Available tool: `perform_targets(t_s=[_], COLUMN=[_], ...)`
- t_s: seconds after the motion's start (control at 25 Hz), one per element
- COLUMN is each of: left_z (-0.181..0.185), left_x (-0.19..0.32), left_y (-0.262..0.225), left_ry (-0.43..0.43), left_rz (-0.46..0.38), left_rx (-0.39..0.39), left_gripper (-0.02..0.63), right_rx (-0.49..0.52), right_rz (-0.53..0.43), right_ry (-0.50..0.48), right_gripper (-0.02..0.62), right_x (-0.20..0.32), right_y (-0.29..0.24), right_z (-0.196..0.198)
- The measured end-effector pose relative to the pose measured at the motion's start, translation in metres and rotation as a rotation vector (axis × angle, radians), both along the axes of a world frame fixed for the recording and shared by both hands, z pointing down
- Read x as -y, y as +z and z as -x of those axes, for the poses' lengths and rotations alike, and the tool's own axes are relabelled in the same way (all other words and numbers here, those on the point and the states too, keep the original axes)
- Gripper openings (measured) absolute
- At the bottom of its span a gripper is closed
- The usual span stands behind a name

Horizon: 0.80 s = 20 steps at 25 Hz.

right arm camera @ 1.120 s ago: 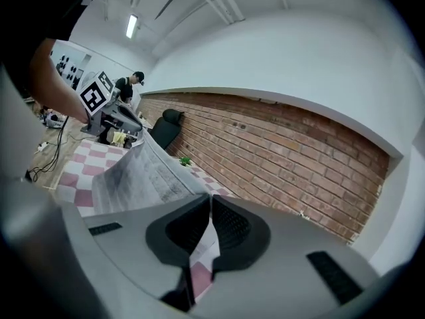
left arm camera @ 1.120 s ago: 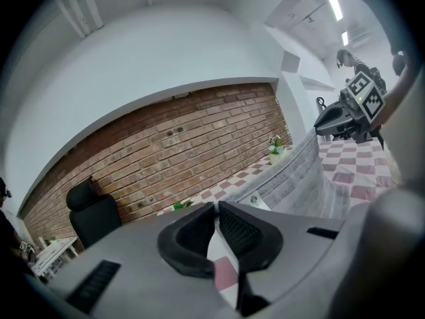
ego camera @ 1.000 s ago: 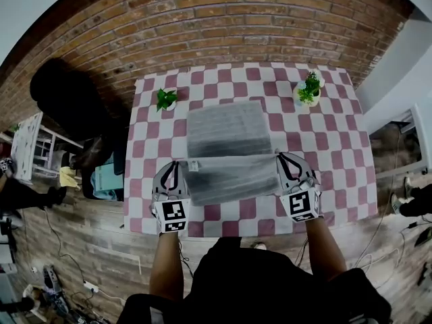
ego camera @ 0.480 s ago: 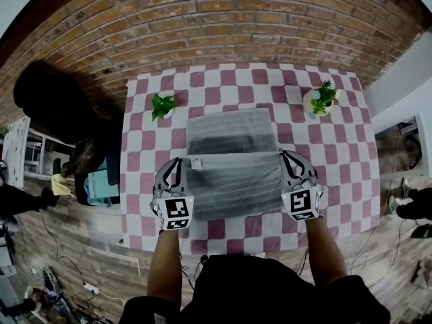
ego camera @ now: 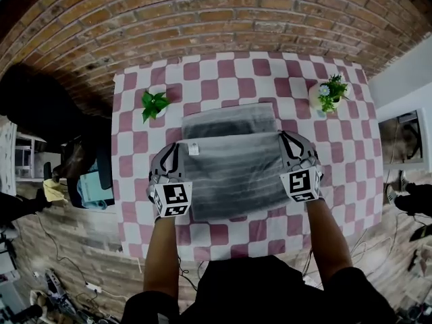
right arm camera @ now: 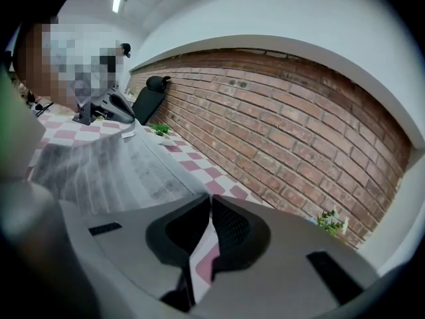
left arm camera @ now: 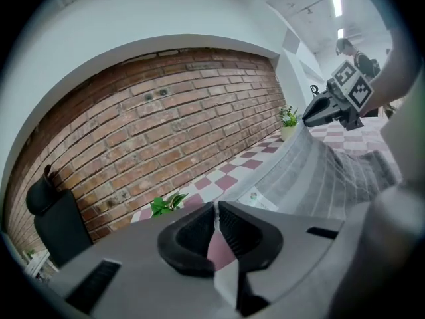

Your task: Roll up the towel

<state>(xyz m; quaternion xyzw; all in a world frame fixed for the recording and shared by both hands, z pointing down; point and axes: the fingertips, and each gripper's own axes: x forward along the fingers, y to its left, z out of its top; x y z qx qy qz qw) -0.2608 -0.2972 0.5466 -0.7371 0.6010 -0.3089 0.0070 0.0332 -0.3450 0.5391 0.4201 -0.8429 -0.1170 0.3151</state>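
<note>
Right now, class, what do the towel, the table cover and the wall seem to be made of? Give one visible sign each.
Towel: soft woven cloth, probably cotton or microfibre; grey, matte, ribbed, draping in folds.
Table cover: flat pink and white checks; cloth or vinyl, cannot tell.
Wall: rough matte red brick with pale mortar lines.

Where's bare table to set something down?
Bare table along the far edge between left plant and right plant, plus the near strip below the towel. Crowded: the middle, where left gripper and right gripper pinch the towel.
</note>
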Motion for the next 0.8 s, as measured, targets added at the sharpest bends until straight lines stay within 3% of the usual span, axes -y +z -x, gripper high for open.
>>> perform_targets(t_s=[0.28,0.48,0.8], left_z=[0.002,0.009,0.017], left_x=[0.036,0.065,0.097], left_y=[0.027,0.040,0.062], left_ry=[0.046,0.010,-0.026], left_rz=[0.039,0.054,0.091], left_rx=[0.068,0.129,0.155], left_gripper=[0.023,0.023,0.028], right_rx=[-0.052,-0.094,-0.173], right_rz=[0.011,0.018,0.057], right_ry=[0.011,0.001,-0.015], right_gripper=[0.014,0.014,0.014], right_x=[0.038,0.068,0.116], right_y=[0.019,0.036,0.068], right_z=[0.006,0.014,0.025])
